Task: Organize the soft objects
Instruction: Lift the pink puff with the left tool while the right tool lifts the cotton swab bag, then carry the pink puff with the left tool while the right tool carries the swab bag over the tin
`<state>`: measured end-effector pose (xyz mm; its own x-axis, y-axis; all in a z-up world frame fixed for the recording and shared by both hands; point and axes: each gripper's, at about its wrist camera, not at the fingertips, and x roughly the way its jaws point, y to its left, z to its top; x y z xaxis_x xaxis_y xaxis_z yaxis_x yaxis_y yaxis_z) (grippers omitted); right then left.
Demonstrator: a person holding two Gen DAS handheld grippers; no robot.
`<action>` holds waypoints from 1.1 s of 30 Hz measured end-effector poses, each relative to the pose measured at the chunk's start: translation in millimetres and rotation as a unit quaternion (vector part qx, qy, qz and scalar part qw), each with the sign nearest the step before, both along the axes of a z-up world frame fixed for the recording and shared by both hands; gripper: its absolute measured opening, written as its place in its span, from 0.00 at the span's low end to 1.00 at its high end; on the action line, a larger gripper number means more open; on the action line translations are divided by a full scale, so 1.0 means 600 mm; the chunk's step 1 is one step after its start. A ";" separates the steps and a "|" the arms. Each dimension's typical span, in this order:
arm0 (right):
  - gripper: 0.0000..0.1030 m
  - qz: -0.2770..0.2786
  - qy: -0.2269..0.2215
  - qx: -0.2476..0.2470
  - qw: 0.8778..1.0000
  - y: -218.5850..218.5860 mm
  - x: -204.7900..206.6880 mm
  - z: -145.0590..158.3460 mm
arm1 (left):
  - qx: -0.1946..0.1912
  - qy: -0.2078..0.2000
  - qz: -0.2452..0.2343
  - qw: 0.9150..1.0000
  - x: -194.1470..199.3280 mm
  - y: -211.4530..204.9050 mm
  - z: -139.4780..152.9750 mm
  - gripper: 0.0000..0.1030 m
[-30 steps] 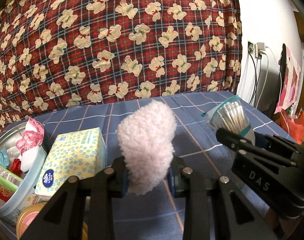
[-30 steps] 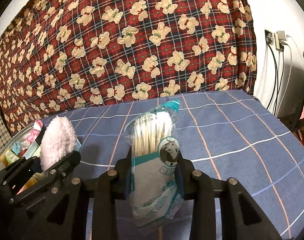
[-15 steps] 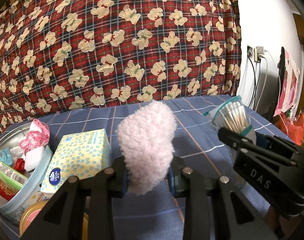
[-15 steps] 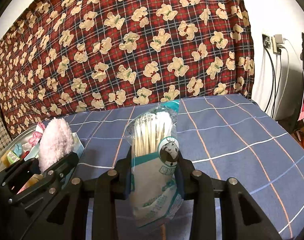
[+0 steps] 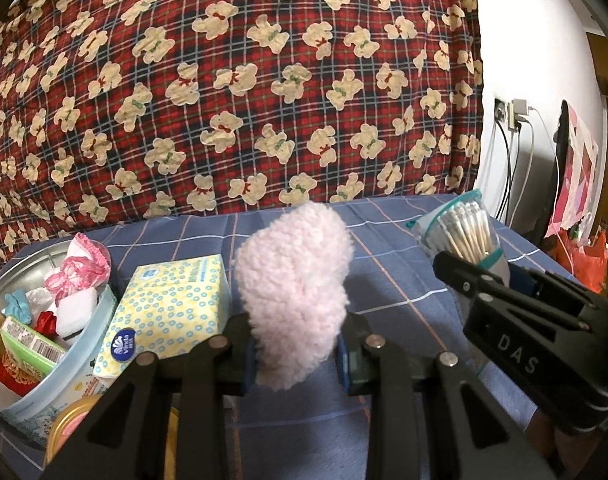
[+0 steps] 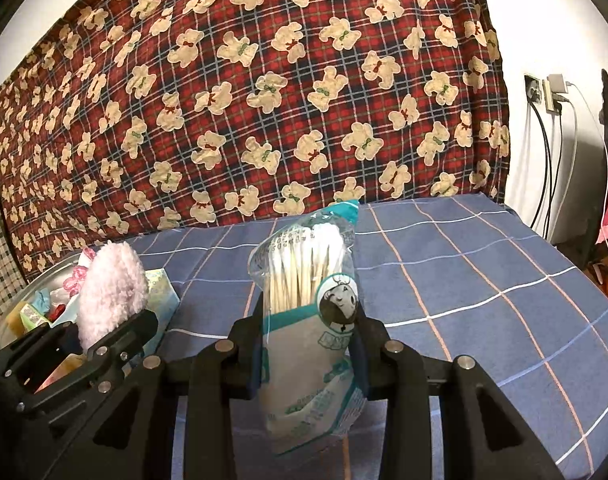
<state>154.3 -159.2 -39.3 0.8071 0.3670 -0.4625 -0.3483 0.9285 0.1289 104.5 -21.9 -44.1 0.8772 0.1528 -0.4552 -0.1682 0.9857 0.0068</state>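
Observation:
My left gripper (image 5: 295,356) is shut on a fluffy pale pink pad (image 5: 295,284) and holds it upright above the blue checked cloth (image 5: 388,280). The pad also shows at the left of the right wrist view (image 6: 111,284). My right gripper (image 6: 308,344) is shut on a clear bag of cotton swabs (image 6: 308,304), also held upright above the cloth. The bag and the right gripper appear at the right of the left wrist view (image 5: 464,232). The two grippers are side by side, left one near the tin.
A round metal tin (image 5: 7,276) with small packets and a pink bow stands at the left. A yellow tissue pack (image 5: 167,308) lies next to it. A red bear-print blanket (image 5: 231,80) hangs behind. Cables and a wall socket (image 6: 544,92) are at the right.
Both grippers have risen or tilted slightly, so the tin, tissue pack and cloth sit a little lower in view. Both grips are unchanged.

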 end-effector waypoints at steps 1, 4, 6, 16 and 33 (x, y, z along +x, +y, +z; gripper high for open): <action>0.37 0.001 0.000 0.001 1.000 0.002 -0.001 0.000 | -0.001 0.000 0.000 1.000 -0.001 0.001 0.000 0.28; 0.37 0.004 0.000 0.000 1.000 0.009 -0.001 0.000 | -0.003 -0.001 0.003 1.000 -0.003 0.004 0.000 0.28; 0.37 0.006 -0.001 -0.001 1.000 0.013 -0.003 0.000 | -0.005 -0.002 0.004 1.000 -0.005 0.008 0.000 0.28; 0.37 0.008 -0.002 -0.001 1.000 0.020 -0.004 0.000 | -0.010 -0.007 0.007 1.000 -0.012 0.020 0.001 0.28; 0.37 0.011 -0.008 -0.002 1.000 0.042 -0.011 0.003 | -0.009 -0.025 0.018 0.999 -0.037 0.045 0.005 0.28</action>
